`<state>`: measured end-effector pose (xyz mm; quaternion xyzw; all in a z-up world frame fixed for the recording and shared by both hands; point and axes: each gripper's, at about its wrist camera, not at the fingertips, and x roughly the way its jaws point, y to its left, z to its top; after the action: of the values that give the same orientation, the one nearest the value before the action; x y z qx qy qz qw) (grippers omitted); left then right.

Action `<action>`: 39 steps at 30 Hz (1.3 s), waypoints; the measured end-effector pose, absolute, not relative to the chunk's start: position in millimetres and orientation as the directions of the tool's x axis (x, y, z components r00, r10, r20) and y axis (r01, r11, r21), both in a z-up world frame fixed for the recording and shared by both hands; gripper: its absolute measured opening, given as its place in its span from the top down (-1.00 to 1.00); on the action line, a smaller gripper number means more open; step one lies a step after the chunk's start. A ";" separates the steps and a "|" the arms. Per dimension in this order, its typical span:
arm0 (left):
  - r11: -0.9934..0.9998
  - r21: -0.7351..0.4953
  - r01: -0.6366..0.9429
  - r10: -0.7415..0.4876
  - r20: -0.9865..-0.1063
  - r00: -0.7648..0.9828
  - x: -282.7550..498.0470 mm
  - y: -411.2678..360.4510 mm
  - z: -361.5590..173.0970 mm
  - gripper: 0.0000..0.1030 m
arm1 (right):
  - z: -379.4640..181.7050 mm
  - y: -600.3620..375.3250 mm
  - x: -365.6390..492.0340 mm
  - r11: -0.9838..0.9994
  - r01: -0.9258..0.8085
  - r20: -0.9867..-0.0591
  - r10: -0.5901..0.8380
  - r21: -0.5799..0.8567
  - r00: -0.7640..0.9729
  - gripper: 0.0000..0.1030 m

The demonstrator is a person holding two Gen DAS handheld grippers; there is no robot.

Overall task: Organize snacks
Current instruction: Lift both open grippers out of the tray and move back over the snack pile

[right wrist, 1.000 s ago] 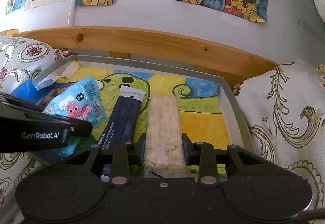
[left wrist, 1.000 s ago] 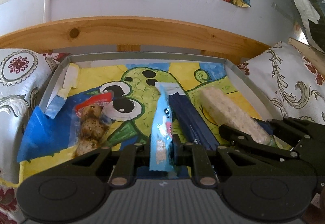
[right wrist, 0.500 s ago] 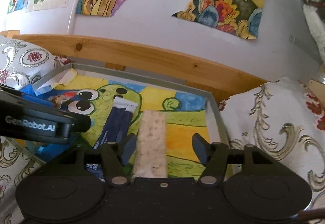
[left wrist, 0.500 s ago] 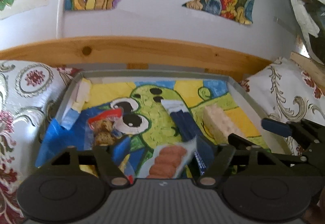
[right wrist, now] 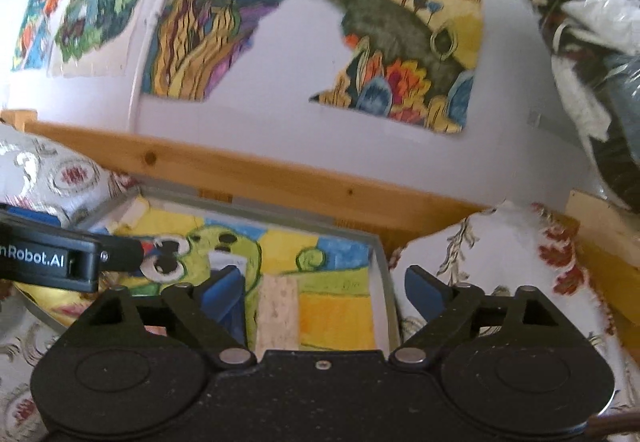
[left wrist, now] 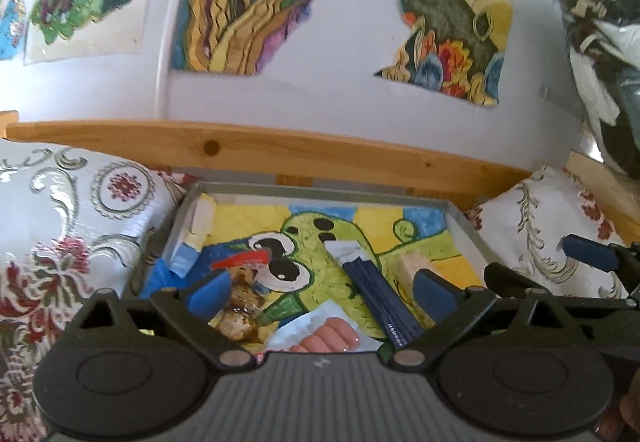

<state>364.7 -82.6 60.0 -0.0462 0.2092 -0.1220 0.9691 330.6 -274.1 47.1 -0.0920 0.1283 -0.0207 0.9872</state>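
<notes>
Grey metal walls frame the tray (left wrist: 466,218), which fills the lower centre of my left wrist view, its floor lined with a bright cartoon-frog drawing. As I read it, most of the sorting looks done: four snacks lie inside in a rough row. From left to right across the lower middle of the frame I see a clear pack of brown braised eggs (left wrist: 240,298) with a red top, a sausage packet (left wrist: 326,334) right at the bottom edge, a pair of dark-blue stick sachets (left wrist: 378,300), and a pale rice cracker bar (left wrist: 408,268) partly hidden behind my finger. Whether more snacks wait outside the tray I cannot tell; none shows on the patterned cushions (left wrist: 72,226) either side.

My left gripper (left wrist: 320,288) hangs spread wide with nothing between its blue pads (left wrist: 210,290); the sausage packet lies below and just behind the gap, untouched, the eggs next to the left pad, the sachets nearer the right.

In the right wrist view, my right gripper (right wrist: 326,286) is likewise released and empty. The cracker bar (right wrist: 278,316) sits in the lower centre, between the fingers but below them, closer to the left pad, apart from both.
</notes>
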 end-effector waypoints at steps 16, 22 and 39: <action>0.977 -0.143 0.160 -0.198 -0.310 0.930 278.0 -38.4 99.6 -0.99 | 84.0 -265.9 248.0 0.985 0.013 -0.168 -0.043 -0.172 0.985 -0.98; 0.979 -0.138 0.146 -0.182 -0.300 0.936 239.7 -24.1 101.4 -0.99 | 89.4 -261.5 211.1 0.989 -0.005 -0.162 -0.019 -0.147 0.987 -0.98; 0.990 -0.079 0.115 -0.136 -0.356 0.925 158.0 13.1 78.3 -0.99 | 64.6 -231.9 122.8 0.994 -0.077 -0.211 0.060 -0.072 0.976 -0.99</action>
<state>158.0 13.1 78.3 -0.0282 0.1831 -0.0639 0.9806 122.8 -231.9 64.6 -0.0399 0.1051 0.0344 0.9931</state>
